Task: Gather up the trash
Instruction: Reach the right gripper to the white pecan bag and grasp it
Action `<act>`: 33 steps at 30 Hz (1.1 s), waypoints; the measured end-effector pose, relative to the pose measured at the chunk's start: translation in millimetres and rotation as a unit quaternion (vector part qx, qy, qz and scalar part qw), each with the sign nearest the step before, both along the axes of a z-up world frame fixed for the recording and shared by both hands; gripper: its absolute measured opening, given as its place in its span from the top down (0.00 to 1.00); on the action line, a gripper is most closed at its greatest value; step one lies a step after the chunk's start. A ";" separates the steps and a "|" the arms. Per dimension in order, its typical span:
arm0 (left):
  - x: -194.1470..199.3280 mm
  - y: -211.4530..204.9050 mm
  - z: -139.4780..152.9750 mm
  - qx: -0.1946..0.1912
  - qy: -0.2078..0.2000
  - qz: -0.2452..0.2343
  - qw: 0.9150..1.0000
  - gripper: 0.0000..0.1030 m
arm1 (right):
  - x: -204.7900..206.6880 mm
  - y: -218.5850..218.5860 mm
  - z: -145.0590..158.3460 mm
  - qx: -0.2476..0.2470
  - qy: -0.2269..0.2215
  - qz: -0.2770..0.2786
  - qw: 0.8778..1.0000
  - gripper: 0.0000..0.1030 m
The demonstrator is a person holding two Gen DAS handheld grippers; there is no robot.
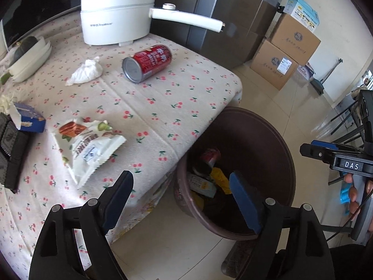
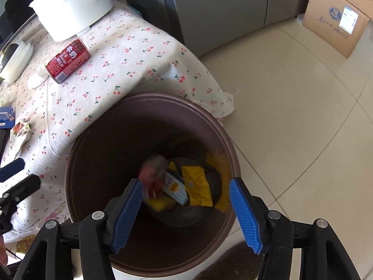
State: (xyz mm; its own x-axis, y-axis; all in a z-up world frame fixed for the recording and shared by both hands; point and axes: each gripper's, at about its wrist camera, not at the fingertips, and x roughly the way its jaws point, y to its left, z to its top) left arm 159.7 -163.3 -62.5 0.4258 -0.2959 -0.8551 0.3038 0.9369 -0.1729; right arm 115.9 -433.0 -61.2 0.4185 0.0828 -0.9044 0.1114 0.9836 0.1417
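Several pieces of trash lie at the bottom of the brown bin (image 2: 98,144), which stands on the tiled floor against the corner of the table (image 1: 186,93): yellow wrappers (image 2: 198,184), a small printed carton (image 2: 174,189) and a blurred red can (image 2: 152,170) just past the right gripper's left pad. More trash is on the cherry-print cloth: a red milk can (image 1: 149,61) on its side, silver end toward the left camera; a crumpled white tissue (image 1: 85,71) just beside it; a torn, flattened white snack bag (image 1: 88,144) near the table's front edge; and an opened blue box (image 1: 29,119) to its left.

The right gripper (image 2: 186,212) hangs over the bin's mouth, its blue pads spread with nothing pinched between them. The left gripper (image 1: 179,200) is above the table edge and the bin rim, jaws wide apart and empty.

Only the right wrist view looks straight down into the bin and shows the wrappers plainly; the left wrist view catches them at a slant, in shadow. The left view alone shows the snack bag's print, the whole white electric pot (image 1: 116,16) with its long handle, stacked cardboard boxes (image 1: 286,53) by the wall, and the person's fingers (image 1: 355,193) on the right gripper's handle.
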 end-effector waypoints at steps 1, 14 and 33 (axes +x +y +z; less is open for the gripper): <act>0.6 6.9 1.4 0.003 -0.001 0.007 1.000 0.14 | 0.9 2.4 0.5 0.000 -0.001 0.001 1.000 0.34; -1.1 118.2 16.2 0.040 -0.009 0.107 0.993 0.02 | 18.4 58.7 10.2 -0.020 -0.015 0.035 0.999 0.25; -24.9 271.4 11.3 0.050 0.022 0.229 0.972 0.00 | 64.7 212.2 7.5 -0.028 -0.025 0.128 0.991 0.21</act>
